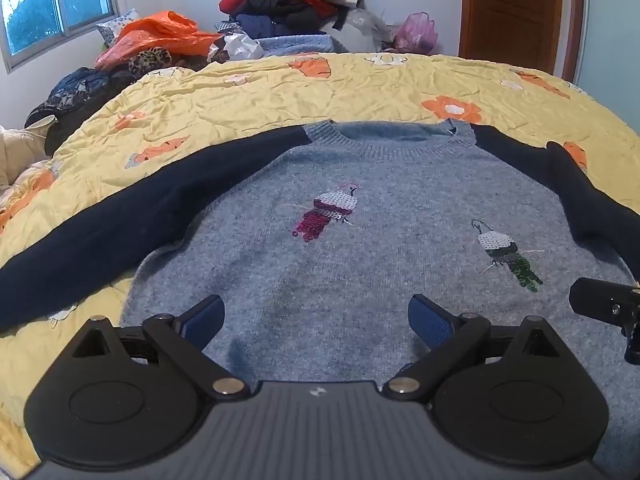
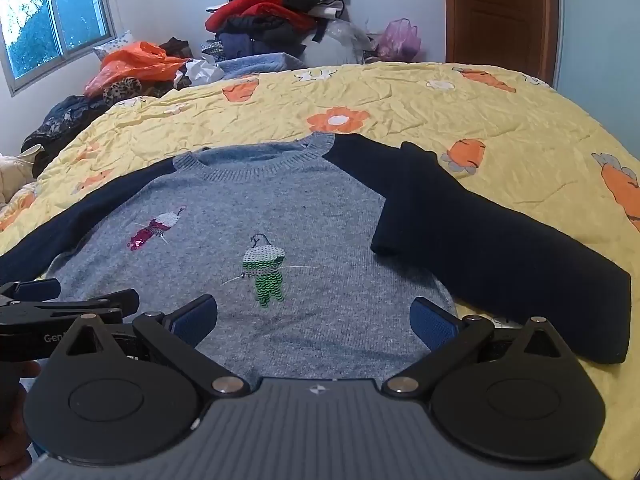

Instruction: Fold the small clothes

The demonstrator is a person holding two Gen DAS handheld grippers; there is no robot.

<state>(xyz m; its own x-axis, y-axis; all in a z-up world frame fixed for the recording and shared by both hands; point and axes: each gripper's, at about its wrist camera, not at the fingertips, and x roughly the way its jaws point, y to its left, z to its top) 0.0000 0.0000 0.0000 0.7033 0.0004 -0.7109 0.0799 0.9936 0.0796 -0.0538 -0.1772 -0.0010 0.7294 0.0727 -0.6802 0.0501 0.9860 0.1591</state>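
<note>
A grey-blue sweater (image 1: 320, 272) with navy sleeves lies flat on the yellow floral quilt (image 1: 280, 96); left gripper (image 1: 316, 320) and right gripper (image 2: 314, 320) hover over it, jaws spread, pinching nothing.

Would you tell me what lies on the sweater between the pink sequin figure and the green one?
Nothing: between the pink sequin figure and the green sequin figure there is only bare grey knit of the sweater, clearest in the right wrist view.

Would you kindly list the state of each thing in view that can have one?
sweater: face up, flat, unfolded
left sleeve: stretched straight out
right sleeve: bent back on itself, cuff on the body
left gripper: open, empty, above the hem
right gripper: open, empty
door: shut
window: shut
quilt: spread, creased
</note>
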